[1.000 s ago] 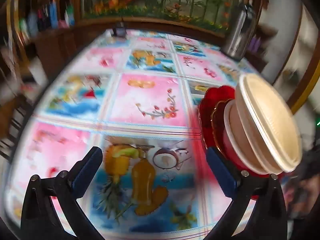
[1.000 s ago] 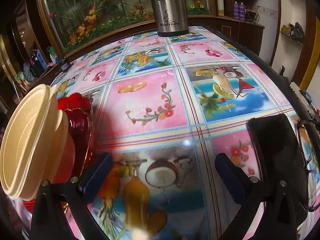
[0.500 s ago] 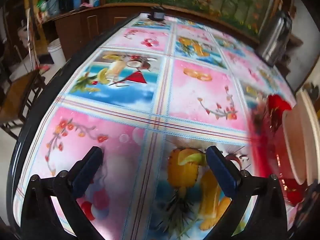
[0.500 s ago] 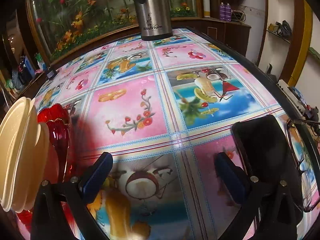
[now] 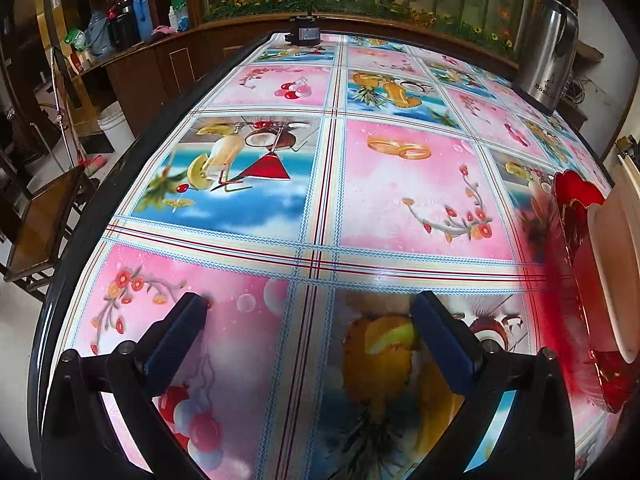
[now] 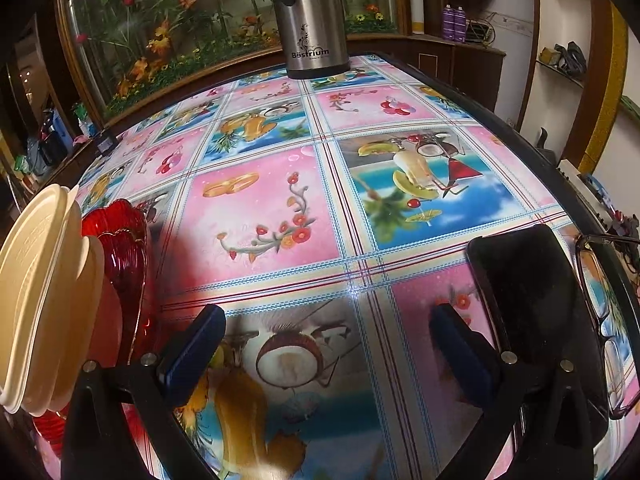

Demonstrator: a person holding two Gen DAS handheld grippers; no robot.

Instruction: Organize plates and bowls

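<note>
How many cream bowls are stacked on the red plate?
2, as far as I can tell: a larger cream bowl outermost, a smaller cream bowl nested against the red plate. More may be hidden.

Both wrist views skim low over the table (image 5: pixel 420 208); both catch the flask (image 6: pixel 312 20).

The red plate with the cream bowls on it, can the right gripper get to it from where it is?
Probably yes. The right gripper is open and holds nothing, the red plate sits just to its left, and nothing lies between them.
</note>
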